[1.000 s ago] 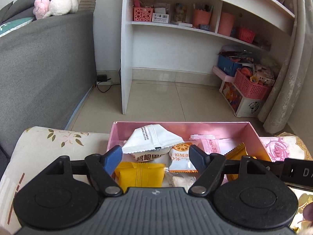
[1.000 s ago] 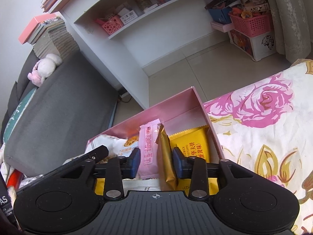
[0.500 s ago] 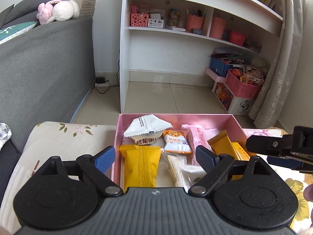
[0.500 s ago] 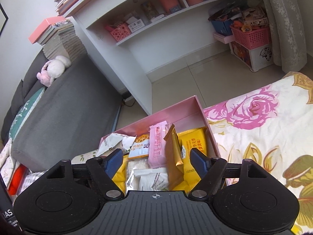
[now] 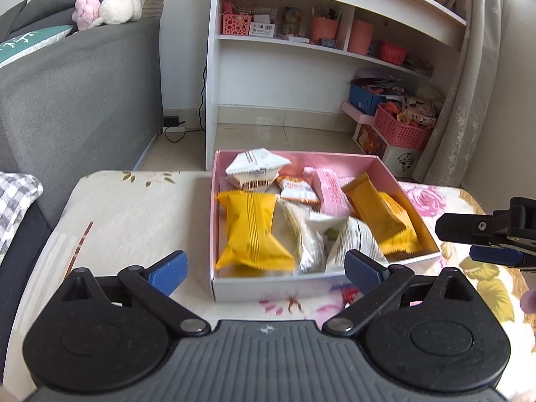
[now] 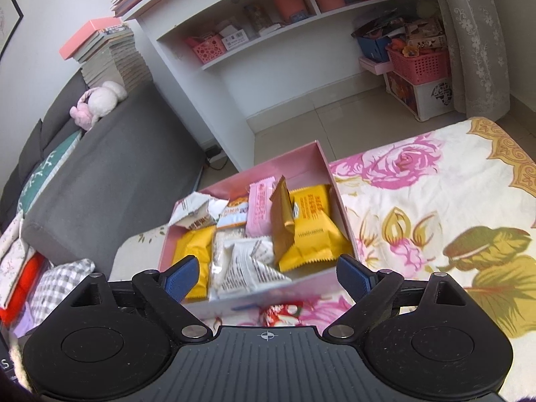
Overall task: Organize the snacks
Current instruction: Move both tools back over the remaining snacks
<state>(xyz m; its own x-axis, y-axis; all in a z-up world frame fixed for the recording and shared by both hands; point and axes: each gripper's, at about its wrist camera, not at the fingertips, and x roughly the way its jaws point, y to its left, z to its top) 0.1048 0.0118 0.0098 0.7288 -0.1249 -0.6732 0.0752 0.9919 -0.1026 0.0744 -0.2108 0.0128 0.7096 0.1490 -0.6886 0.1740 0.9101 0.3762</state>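
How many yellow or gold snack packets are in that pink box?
3: a yellow packet at the pink box's near-left, a gold packet at the right, and an orange-yellow packet beneath it. Others may be hidden underneath.

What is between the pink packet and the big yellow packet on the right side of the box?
A golden-brown packet stands on edge between the pink packet and the yellow packet; the right wrist view shows it best.

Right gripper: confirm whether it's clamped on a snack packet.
No, the right gripper stands open and empty, short of the packets in the pink box.

Grey sofa [image 5: 77, 80], white shelving [image 5: 278, 77], tiled floor [image 5: 278, 134]
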